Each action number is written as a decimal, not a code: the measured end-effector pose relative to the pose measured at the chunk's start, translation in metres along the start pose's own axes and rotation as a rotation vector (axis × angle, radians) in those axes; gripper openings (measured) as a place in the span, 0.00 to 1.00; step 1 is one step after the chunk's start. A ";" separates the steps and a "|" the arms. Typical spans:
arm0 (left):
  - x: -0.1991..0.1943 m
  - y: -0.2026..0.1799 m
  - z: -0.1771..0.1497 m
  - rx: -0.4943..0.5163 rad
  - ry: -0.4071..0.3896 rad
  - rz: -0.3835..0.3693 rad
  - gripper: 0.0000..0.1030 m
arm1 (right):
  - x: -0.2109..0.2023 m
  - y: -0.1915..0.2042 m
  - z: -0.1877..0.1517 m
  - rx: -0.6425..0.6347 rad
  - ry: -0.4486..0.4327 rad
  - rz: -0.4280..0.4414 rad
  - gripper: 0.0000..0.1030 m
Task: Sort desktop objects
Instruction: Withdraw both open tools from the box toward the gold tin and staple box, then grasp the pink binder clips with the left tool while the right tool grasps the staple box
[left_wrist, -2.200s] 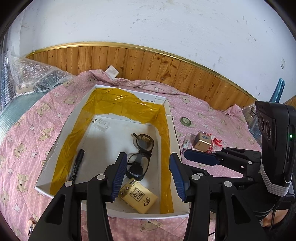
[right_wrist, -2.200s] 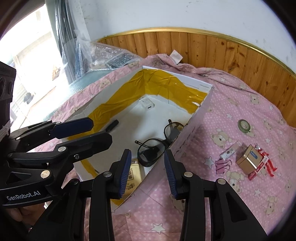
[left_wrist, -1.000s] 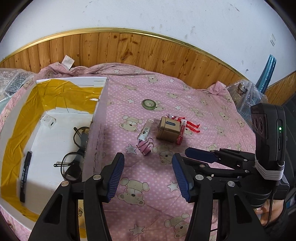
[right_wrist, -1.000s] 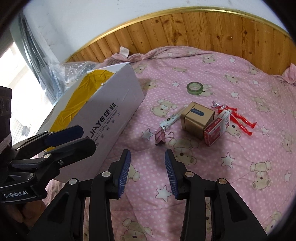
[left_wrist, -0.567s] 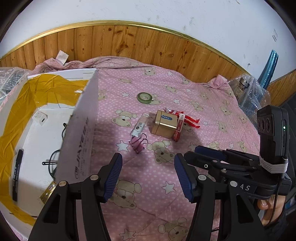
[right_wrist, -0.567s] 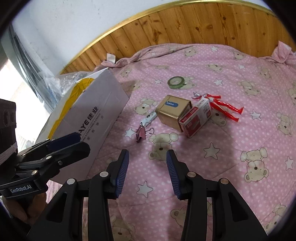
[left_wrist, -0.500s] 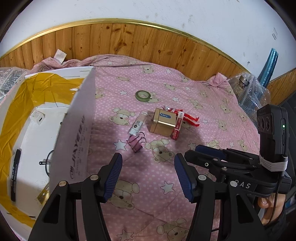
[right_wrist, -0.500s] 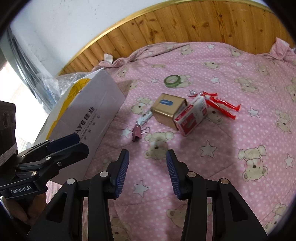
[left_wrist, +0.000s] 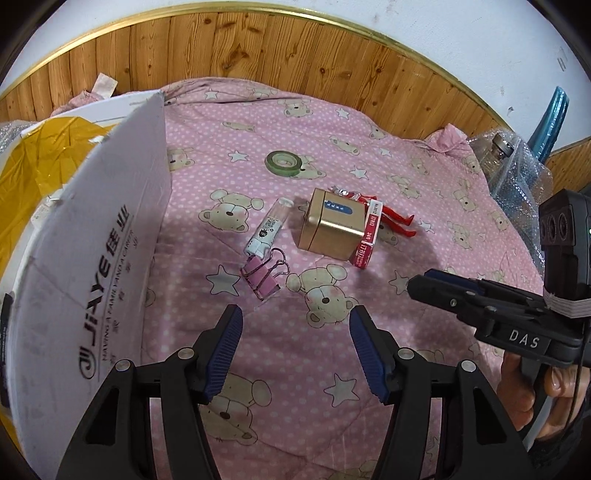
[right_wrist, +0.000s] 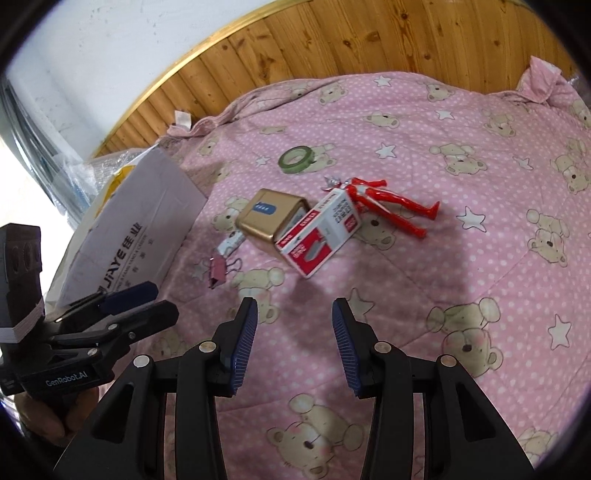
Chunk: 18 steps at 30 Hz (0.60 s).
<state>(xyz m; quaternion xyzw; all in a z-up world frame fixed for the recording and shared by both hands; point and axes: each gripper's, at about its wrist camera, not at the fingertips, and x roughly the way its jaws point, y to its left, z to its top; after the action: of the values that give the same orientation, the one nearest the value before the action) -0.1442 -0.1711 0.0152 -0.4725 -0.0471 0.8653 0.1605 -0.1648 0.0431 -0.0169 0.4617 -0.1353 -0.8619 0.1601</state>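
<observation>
On the pink bear-print cloth lie a gold tin (left_wrist: 332, 227) (right_wrist: 271, 218), a red-and-white staple box (left_wrist: 368, 236) (right_wrist: 319, 234) leaning on it, a red toy figure (left_wrist: 391, 218) (right_wrist: 391, 203), a green tape roll (left_wrist: 283, 162) (right_wrist: 296, 158), a small white tube (left_wrist: 269, 230) (right_wrist: 232, 243) and a pink binder clip (left_wrist: 260, 277) (right_wrist: 218, 273). My left gripper (left_wrist: 295, 347) hovers open just short of the clip, empty. My right gripper (right_wrist: 294, 341) is open and empty, a little short of the staple box. The white cardboard box (left_wrist: 92, 251) (right_wrist: 140, 225) with yellow tape stands at the left.
A wooden panelled wall (left_wrist: 258, 48) runs behind the cloth. Bubble wrap with a bottle (left_wrist: 509, 162) sits at the far right, a blue object (left_wrist: 550, 114) beside it. More bubble wrap (right_wrist: 74, 166) lies behind the box. A hand (left_wrist: 546, 387) holds the right gripper.
Both grippers have swung right, away from the box interior, and moved closer to the loose objects on the cloth. Both stayed open and empty.
</observation>
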 end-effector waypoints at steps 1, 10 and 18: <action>0.003 0.001 0.000 -0.001 0.003 -0.002 0.60 | 0.003 -0.003 0.002 0.004 0.003 -0.003 0.44; 0.043 0.010 0.013 -0.028 0.029 0.014 0.60 | 0.023 0.003 0.024 -0.026 0.016 0.010 0.44; 0.065 0.025 0.018 -0.055 -0.017 0.051 0.60 | 0.060 0.002 0.038 -0.063 0.036 -0.030 0.44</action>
<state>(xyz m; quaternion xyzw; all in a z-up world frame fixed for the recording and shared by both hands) -0.1976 -0.1725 -0.0328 -0.4705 -0.0599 0.8715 0.1249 -0.2281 0.0210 -0.0408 0.4740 -0.0981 -0.8595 0.1639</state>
